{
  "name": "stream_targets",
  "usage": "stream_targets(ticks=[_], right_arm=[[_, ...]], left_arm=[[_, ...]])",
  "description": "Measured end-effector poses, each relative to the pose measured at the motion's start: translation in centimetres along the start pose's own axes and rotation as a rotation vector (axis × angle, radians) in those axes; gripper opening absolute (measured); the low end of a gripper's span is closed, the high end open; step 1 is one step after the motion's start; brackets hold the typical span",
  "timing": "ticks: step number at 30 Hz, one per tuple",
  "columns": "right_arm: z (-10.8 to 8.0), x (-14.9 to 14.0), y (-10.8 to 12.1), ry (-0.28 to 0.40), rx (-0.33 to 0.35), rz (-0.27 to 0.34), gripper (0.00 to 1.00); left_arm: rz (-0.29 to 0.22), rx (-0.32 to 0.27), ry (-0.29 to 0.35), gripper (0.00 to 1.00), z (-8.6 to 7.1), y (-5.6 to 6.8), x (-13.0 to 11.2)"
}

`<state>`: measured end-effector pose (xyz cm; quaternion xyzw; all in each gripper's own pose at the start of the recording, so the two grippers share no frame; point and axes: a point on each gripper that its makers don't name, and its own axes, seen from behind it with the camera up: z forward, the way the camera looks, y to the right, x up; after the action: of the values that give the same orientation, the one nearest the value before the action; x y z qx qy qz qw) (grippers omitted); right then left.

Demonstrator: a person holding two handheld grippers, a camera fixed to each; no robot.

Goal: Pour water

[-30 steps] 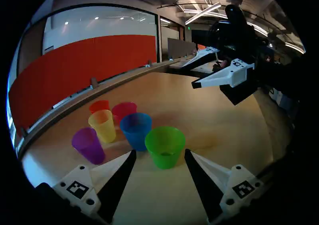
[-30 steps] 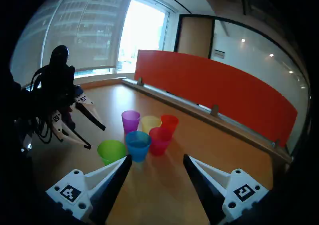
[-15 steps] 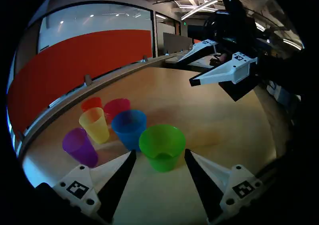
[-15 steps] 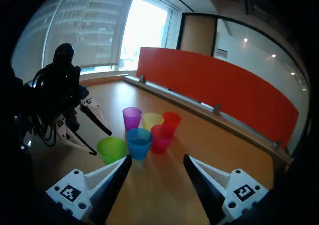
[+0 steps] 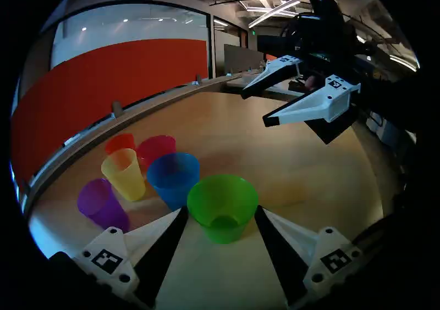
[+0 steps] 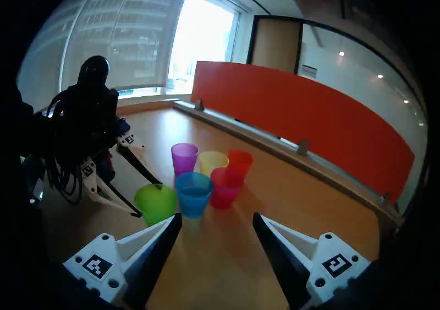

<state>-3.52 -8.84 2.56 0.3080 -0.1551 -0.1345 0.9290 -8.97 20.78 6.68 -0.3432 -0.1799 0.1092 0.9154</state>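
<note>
Green cup (image 5: 223,206) stands on the bench (image 5: 313,167) at the near edge of a cluster, between the spread jaws of the left gripper (image 5: 220,210); contact cannot be told. Thin plastic, judged light and springy: grip mid-wall, gently, so it neither buckles nor slips. Blue cup (image 5: 175,178) just beside it seems to hold water. Yellow cup (image 5: 124,172), purple cup (image 5: 102,204), pink cup (image 5: 157,148) and orange cup (image 5: 120,142) crowd close behind and could be knocked. Right gripper (image 6: 216,217) hovers, jaws apart, empty, facing the cluster.
</note>
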Motion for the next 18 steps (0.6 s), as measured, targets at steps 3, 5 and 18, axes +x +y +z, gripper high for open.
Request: stream_targets(ticks=[3,5,18], right_arm=[[0.1,-0.1,0.0,-0.002,0.000,0.001,1.00],[0.2,-0.2,-0.1,-0.004,0.003,0.004,1.00],[0.5,-0.9,-0.5,-0.014,0.010,0.005,1.00]], left_arm=[[0.002,0.002,0.002,0.90,0.3,-0.1,0.0],[0.005,0.003,0.002,0.90,0.5,-0.1,0.0],[0.003,0.013,0.010,0.90,1.5,-0.2,0.1]])
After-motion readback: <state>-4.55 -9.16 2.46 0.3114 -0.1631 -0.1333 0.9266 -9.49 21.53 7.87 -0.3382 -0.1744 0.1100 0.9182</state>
